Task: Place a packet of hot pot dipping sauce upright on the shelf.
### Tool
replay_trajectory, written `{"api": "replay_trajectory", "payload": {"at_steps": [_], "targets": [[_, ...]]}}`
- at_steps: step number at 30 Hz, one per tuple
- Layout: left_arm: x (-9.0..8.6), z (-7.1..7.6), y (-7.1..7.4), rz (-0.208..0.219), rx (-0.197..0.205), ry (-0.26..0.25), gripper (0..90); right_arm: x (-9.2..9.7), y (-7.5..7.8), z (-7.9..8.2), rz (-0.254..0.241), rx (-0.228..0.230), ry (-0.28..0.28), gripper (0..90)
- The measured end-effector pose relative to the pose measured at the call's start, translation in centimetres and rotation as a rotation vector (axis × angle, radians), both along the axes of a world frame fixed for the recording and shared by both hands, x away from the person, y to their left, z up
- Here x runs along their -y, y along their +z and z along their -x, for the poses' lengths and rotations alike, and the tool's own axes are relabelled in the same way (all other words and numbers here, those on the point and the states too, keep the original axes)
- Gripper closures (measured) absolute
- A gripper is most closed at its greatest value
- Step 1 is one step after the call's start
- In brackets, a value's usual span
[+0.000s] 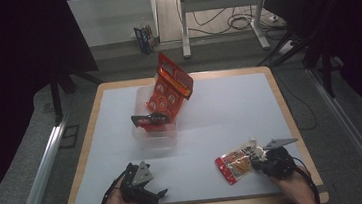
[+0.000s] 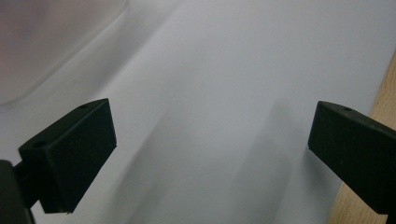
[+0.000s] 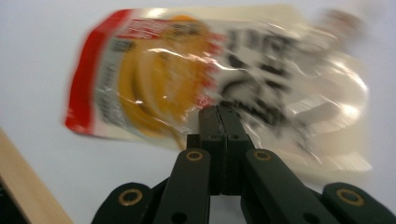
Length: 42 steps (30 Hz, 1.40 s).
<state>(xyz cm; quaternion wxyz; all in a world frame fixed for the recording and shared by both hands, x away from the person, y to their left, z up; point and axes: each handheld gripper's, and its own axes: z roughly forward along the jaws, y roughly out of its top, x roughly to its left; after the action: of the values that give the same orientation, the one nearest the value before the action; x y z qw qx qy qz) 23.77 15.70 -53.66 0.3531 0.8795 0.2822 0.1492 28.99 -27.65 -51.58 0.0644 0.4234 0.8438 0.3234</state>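
Right hand-held gripper [image 3: 219,116] apparently pinches the snack packet [image 3: 224,79].

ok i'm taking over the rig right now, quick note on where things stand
Right gripper: jaws shut, pinching the edge of the red-and-white plastic snack packet lying at the near right of the white table mat.
Left gripper: open, nothing between its jaws, over the mat's near left.
Clear plastic bin, centre: already holds a tall red-orange packet and a dark one.
Left, probably: carry the held packet into the bin.
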Motion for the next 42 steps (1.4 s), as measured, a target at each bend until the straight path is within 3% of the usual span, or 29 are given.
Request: {"api": "replay_trajectory", "payload": {"at_steps": [2,4,11,20,33,38,42], "targets": [[-0.1,0.0,0.0,-0.005,0.003,-0.001,0.8,-1.5,0.3,-0.3,0.070,0.024,0.038,89.5],[-0.1,0.0,0.1,0.000,0.002,0.003,0.8,-2.9,0.2,-0.5,0.093,0.049,0.051,89.5],[-0.2,0.1,0.1,0.001,0.003,0.004,0.8,-5.9,0.0,-1.6,0.102,0.065,0.098,89.6],[-0.1,0.0,0.1,0.004,0.001,0.002,0.8,-7.0,-0.2,-2.3,0.062,0.055,0.108,89.6],[-0.2,-0.2,0.2,0.012,-0.007,0.003,0.9,-10.0,-0.3,-3.3,0.075,0.071,0.143,89.6],[0.2,-0.7,0.6,0.050,-0.031,0.019,1.7,-10.1,-0.3,-3.6,0.063,0.056,0.152,89.4],[0.8,-1.3,1.3,0.129,-0.063,0.005,2.3,-10.0,0.3,-3.1,0.101,0.077,0.172,88.4]]}}
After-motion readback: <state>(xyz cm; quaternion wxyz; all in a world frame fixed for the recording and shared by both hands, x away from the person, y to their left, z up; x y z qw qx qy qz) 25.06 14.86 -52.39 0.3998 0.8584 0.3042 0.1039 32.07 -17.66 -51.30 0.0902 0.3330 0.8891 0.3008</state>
